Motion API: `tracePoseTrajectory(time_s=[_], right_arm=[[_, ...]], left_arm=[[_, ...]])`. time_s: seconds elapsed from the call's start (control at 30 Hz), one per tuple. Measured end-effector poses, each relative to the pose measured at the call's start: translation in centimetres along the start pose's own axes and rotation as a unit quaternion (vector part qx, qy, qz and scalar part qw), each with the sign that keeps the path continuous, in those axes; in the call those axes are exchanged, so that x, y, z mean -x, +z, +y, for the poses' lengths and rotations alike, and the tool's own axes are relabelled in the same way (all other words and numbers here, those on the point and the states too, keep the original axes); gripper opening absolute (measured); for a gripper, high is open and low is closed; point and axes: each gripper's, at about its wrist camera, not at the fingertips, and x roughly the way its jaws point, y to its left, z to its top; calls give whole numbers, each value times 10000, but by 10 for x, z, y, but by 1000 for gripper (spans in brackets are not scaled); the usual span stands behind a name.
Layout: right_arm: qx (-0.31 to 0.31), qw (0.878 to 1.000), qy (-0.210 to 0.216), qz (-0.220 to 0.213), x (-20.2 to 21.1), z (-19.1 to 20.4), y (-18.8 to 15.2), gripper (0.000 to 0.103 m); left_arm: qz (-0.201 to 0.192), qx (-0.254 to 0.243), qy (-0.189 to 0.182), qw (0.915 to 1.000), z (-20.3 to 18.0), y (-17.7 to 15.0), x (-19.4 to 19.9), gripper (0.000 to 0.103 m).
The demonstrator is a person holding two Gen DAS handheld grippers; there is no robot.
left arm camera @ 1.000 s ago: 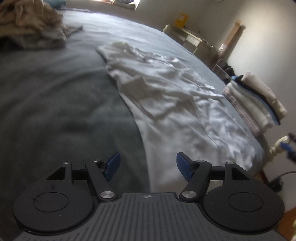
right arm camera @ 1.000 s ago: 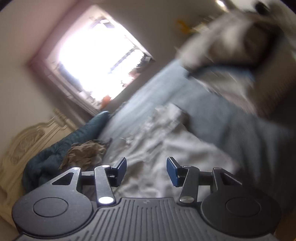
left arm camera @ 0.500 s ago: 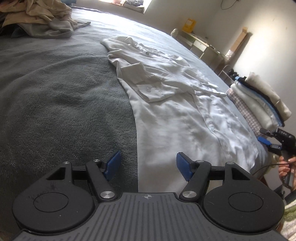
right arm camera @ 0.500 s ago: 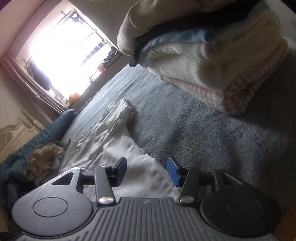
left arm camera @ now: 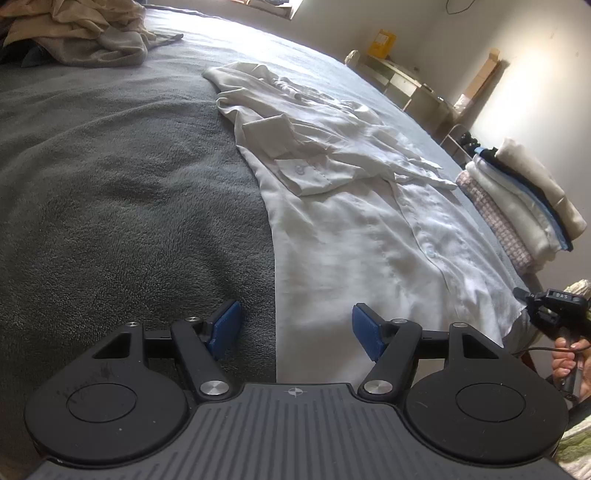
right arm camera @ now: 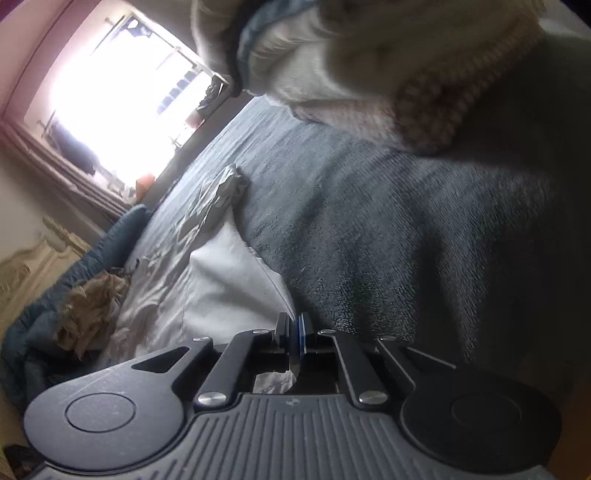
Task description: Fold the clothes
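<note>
Where the grey fleece bed cover point(left arm camera: 110, 192) fills the nine o'clock side of the left wrist view, a heap of crumpled beige and grey clothes point(left arm camera: 81, 33) is recorded at eleven o'clock. At six o'clock the left gripper point(left arm camera: 295, 332) is held with its blue-padded jaws wide apart, nothing between them, above the near hem of the white button-front shirt point(left arm camera: 351, 221). That shirt is laid flat on the cover, running from six towards twelve o'clock, one cuffed sleeve folded across its chest. At three o'clock a stack of folded cream, blue and pink-checked garments point(left arm camera: 517, 206) is noted at the bed edge. At four o'clock the right gripper point(left arm camera: 521, 295) is seen at the shirt's hem corner, carried by a hand point(left arm camera: 569, 358). By the right wrist view its jaws have just been closing, and white cloth is pinched between the pads.
</note>
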Motion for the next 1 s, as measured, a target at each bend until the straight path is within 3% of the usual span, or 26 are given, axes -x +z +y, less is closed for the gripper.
tracePoseTrajectory(time_s=[0.07,0.13,0.27,0.43,0.67,0.77,1.0], right_arm=[[-397,9986,319,-139,5,-11,1,39],[-512,9974,454,-235,9,-14,3,46],[-394,9986,330,-151,-3,-14,12,49],[-628,9963,580,113,-20,-25,20,50],[-848,9915,834,522,-13,-30,5,50],[-877,9907,870,579,-13,-25,1,51],[-1007,9889,1004,426,-23,-28,15,53]], left_arm=[[4,82,-123,9999,3,-1,0,67],[-11,157,-216,9996,5,0,-1,67],[-156,406,-466,9980,13,7,-6,67],[-137,775,-718,9943,27,18,-20,67],[-57,1386,-1313,9816,42,13,-21,67],[45,1336,-1450,9804,34,3,-20,67],[-263,1533,-1305,9792,31,3,-25,65]])
